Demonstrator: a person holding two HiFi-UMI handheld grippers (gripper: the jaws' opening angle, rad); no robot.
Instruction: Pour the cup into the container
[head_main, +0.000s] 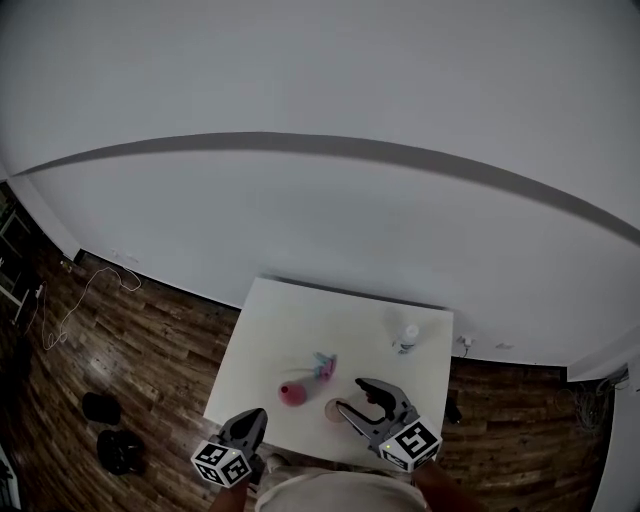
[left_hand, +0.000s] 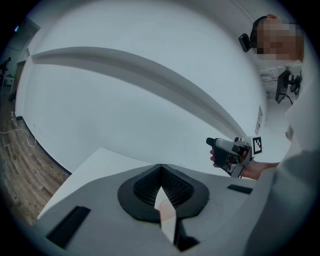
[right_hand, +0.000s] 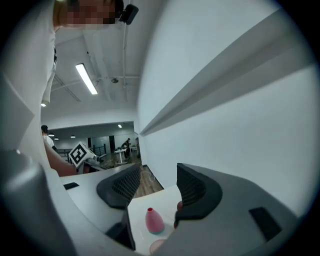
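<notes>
A small pale pink cup (head_main: 334, 410) stands near the table's front edge, right at the tips of my right gripper (head_main: 350, 394). In the right gripper view the cup's rim (right_hand: 157, 246) shows low between the jaws; they stand apart and the pads touch nothing. A pink narrow-necked vase-shaped container (head_main: 292, 393) (right_hand: 154, 221) stands upright just left of the cup, beyond the jaws. My left gripper (head_main: 255, 415) hovers over the table's front left corner, its jaws (left_hand: 160, 167) shut and empty, pointing across the table.
A pink-and-blue object (head_main: 323, 367) lies behind the container. A white bottle (head_main: 407, 337) stands at the far right of the white table (head_main: 290, 320). Wooden floor, dark shoes (head_main: 110, 430) and a cable (head_main: 85, 290) lie to the left; a white wall is behind.
</notes>
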